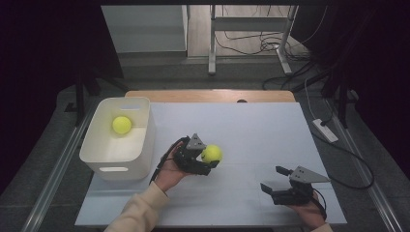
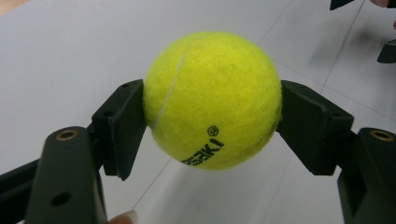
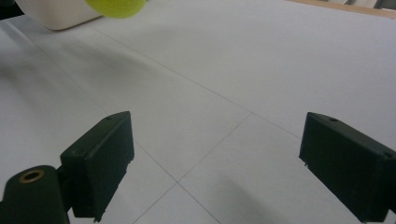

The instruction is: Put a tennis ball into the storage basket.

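The left gripper (image 1: 209, 162) clamps a ball (image 1: 212, 153) between its jaws, above the white surface (image 1: 251, 130). A bin (image 1: 117, 164) just beyond its hand holds a second ball (image 1: 122, 124). The right gripper (image 1: 274, 180) gapes wide, holding nothing

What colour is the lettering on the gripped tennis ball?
Black, on the yellow-green tennis ball; clearest in the left gripper view.
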